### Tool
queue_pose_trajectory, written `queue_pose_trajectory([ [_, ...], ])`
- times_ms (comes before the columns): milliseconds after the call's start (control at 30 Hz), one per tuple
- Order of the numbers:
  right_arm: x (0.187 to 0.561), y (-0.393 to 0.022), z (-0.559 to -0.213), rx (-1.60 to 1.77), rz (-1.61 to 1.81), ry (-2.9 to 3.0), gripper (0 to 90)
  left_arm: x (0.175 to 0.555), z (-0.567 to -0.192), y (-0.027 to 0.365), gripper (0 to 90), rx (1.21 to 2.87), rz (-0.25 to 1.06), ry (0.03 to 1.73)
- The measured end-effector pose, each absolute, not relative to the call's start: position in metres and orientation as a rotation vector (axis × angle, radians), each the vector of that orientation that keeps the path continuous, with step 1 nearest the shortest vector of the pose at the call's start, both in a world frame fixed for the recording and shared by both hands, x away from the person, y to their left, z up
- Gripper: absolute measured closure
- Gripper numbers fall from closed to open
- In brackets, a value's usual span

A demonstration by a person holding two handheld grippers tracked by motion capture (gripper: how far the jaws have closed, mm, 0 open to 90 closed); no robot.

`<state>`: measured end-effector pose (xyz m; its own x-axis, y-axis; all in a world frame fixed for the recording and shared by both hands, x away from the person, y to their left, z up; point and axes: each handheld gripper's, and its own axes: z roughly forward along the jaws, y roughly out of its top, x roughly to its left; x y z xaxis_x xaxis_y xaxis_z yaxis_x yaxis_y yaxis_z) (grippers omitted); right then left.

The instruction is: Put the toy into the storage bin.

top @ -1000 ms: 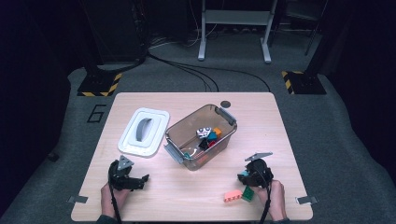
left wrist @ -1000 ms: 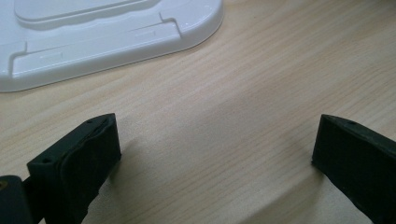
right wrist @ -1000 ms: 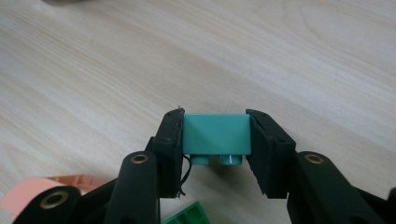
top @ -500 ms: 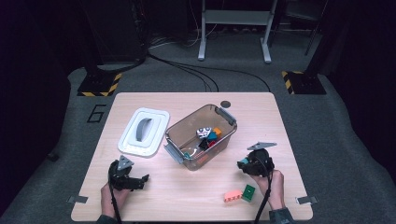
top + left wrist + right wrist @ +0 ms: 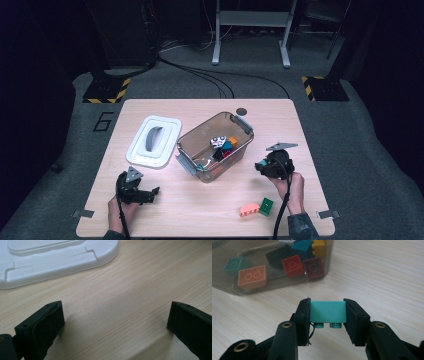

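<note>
Right gripper clamped on a small teal plastic brick — held above the pale wooden table.

The brick sits squarely between the two black pads, its studs pointing down toward the camera, just short of the clear brown plastic bin, where orange, red, dark purple, black and yellow bricks lie behind the wall. In the high view the right gripper hovers beside the bin's near right corner; a salmon brick and a green brick lie on the table below the hand. The white lid rests left of the bin. The left gripper — jaws wide apart, nothing between them — rests low over bare wood near that lid.
</note>
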<state>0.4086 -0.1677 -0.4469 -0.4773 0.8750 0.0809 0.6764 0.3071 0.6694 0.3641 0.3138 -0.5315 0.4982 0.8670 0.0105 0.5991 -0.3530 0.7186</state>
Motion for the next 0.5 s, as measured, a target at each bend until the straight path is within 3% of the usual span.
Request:
queue_pose_trajectory([
  [500, 0.423, -0.182, -0.431, 1.385, 0.972, 2.224, 58.5, 0.364, -0.531, 0.314, 0.9, 2.091, 0.515, 1.196],
])
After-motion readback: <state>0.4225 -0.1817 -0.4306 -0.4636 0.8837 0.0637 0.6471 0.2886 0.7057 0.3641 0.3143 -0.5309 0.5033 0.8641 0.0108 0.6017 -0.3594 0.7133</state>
